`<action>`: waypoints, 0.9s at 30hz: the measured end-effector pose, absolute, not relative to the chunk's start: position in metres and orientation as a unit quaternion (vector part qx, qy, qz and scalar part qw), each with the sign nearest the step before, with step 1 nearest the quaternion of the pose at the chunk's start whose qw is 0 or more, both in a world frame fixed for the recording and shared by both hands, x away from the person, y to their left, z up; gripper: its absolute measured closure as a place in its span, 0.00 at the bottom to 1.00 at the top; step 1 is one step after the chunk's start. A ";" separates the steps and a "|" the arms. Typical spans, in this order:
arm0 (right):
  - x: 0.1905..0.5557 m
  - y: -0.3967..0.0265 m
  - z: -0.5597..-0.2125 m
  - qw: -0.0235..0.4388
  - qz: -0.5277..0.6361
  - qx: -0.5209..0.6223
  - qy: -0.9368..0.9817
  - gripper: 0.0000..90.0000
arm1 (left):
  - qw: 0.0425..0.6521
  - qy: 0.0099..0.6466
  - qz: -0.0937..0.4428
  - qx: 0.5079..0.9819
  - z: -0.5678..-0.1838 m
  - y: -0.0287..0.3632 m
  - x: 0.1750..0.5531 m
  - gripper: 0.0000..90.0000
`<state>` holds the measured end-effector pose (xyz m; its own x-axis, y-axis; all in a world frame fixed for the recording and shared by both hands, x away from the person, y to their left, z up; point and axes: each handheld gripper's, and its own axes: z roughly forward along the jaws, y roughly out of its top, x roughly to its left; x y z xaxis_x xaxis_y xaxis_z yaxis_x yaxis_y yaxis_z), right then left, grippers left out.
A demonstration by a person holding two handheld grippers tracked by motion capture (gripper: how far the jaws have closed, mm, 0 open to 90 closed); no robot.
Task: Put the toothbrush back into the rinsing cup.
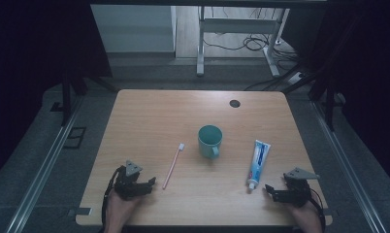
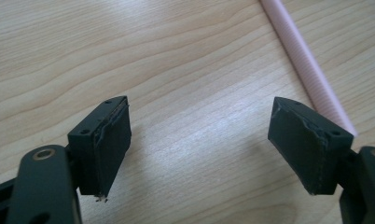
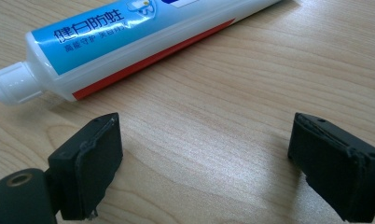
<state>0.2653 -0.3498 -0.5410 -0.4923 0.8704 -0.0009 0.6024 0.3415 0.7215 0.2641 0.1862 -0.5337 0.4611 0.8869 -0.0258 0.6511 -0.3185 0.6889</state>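
Teal mug (image 1: 210, 141) upright mid-table, wooden table (image 1: 149, 116) with a dark round grommet (image 1: 235, 103), desk frame and cables (image 1: 251, 43) on the floor behind.

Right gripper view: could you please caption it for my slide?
Open right tongs hover over the wooden table, the toothpaste tube lying just beyond, untouched.

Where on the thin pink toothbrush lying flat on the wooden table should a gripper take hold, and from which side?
Probably mid-handle, coming straight down from above. The thin pink toothbrush lies flat on the wooden table, so only its two long sides are free for the jaws to straddle. Its white bristle head points away toward the teal mug. The left gripper, jaws open, sits nearest the handle end.
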 end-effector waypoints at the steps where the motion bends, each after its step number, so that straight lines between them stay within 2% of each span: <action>1: 0.265 -0.350 -0.541 0.198 0.339 0.463 0.795 0.11 | 0.323 0.485 0.180 0.792 -0.533 0.185 0.264 0.24; 27: 0.265 -0.350 -0.541 0.198 0.338 0.464 0.795 0.11 | 0.291 0.468 0.137 0.823 -0.513 0.174 0.277 0.25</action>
